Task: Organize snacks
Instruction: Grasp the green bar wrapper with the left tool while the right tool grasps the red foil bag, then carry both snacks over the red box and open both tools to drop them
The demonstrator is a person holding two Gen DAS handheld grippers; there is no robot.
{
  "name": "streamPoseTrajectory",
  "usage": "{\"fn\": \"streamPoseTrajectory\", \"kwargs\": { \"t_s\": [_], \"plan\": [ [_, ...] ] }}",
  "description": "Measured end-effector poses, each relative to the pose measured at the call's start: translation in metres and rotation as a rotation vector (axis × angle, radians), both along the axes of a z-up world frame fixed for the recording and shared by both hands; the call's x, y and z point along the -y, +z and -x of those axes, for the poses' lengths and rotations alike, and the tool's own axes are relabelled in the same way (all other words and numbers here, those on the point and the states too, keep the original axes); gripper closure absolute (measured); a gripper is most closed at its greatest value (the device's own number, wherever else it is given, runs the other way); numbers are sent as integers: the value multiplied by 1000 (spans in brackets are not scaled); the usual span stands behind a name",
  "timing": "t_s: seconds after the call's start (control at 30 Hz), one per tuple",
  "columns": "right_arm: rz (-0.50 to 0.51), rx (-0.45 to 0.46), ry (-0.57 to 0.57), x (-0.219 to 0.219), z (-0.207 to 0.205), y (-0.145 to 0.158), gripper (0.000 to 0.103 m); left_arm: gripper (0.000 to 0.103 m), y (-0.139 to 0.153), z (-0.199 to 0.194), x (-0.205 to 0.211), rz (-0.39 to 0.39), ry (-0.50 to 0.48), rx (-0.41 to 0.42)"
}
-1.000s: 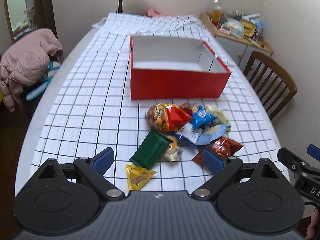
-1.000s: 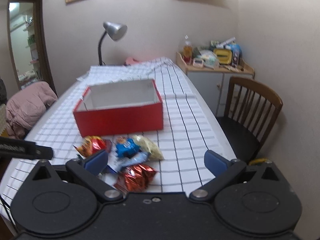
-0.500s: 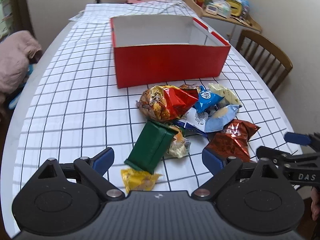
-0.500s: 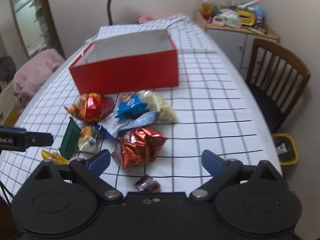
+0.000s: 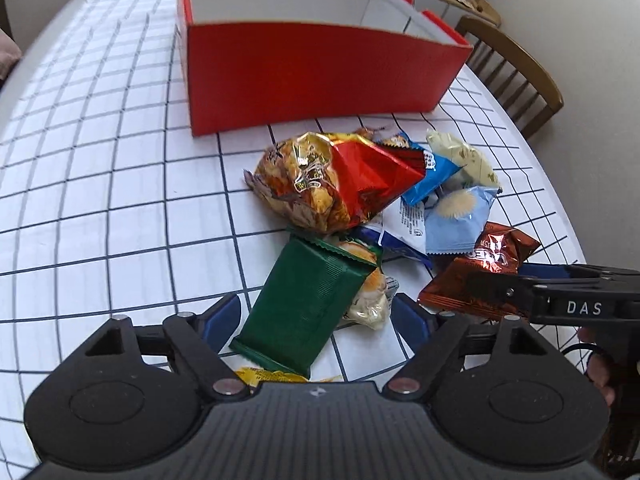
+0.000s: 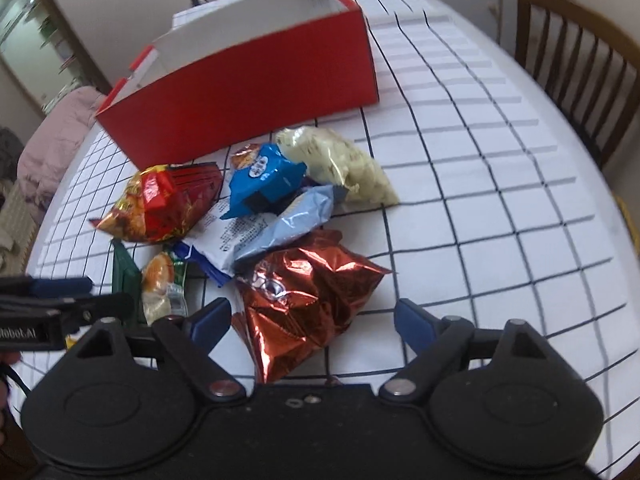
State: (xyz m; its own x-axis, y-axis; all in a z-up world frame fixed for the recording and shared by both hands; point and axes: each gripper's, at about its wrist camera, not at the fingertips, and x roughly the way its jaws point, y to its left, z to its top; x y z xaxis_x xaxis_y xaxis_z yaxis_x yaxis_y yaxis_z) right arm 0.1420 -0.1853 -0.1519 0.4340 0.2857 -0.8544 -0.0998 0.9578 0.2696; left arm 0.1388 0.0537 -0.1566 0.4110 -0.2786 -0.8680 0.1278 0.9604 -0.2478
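The left gripper (image 5: pixel 318 314) has just been closing but its jaws stand well apart, with the near end of a green snack packet (image 5: pixel 308 304) between the blue pads; neither pad visibly presses on it. The right gripper (image 6: pixel 312 322) has likewise been closing and is still wide, its jaws straddling the near end of a shiny copper-red snack bag (image 6: pixel 308 296); the left pad sits just beside the bag's edge, the right pad well clear of it.

The snacks lie in a loose heap on the desk (image 5: pixel 100 200), which is covered by a white cloth with a dark grid. Behind the heap stands an open red box (image 5: pixel 316 72) with a white interior, near the heap but apart from it. To the left of the heap the desk is bare up to its curved edge; to the right bare cloth runs to the edge, where a wooden chair (image 6: pixel 576 60) stands.

The green packet is oblong, its long axis running from the left gripper up and slightly right, toward a red-and-gold snack bag (image 5: pixel 332 180) that lies above its far end. The copper-red bag lies crumpled, its length running away from the right gripper toward a pale blue packet (image 6: pixel 280 224).
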Motion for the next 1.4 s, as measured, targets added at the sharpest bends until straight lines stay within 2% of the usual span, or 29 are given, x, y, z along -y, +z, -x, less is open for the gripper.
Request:
{"fn": "streamPoseTrajectory", "kwargs": {
  "t_s": [0.03, 0.1, 0.2, 0.27, 0.33, 0.5, 0.63, 1.0, 1.13, 1.4],
  "plan": [
    [-9, -15, -7, 0, -2, -2, 16, 22, -3, -3, -2, 6, 0, -11],
    [-20, -43, -21, 1, -5, -6, 19, 31, -7, -9, -6, 24, 4, -34],
    [-33, -55, -37, 1, -6, -6, 23, 32, -10, -15, -11, 65, 10, -52],
    [-37, -61, -42, 0, -7, -5, 27, 35, -9, -16, -10, 64, -4, -48],
    [-50, -65, -44, -1, -10, -3, 37, 40, -7, -15, -9, 65, -11, -44],
    [-50, -53, -66, 0, -8, -1, 45, 52, -4, -12, -10, 76, -2, -37],
    [-38, -35, -83, 1, -4, 2, 50, 54, -3, -8, -7, 59, 6, -29],
    [-9, 29, -133, 15, 15, 24, 53, 61, 13, 10, -6, 104, 74, 3],
    [-3, 59, -141, 21, 23, 34, 53, 61, 17, 15, -6, 95, 103, -6],
    [-5, 117, -102, 21, 28, 59, 53, 62, 43, 30, -7, 123, 136, 33]
  ]
}}
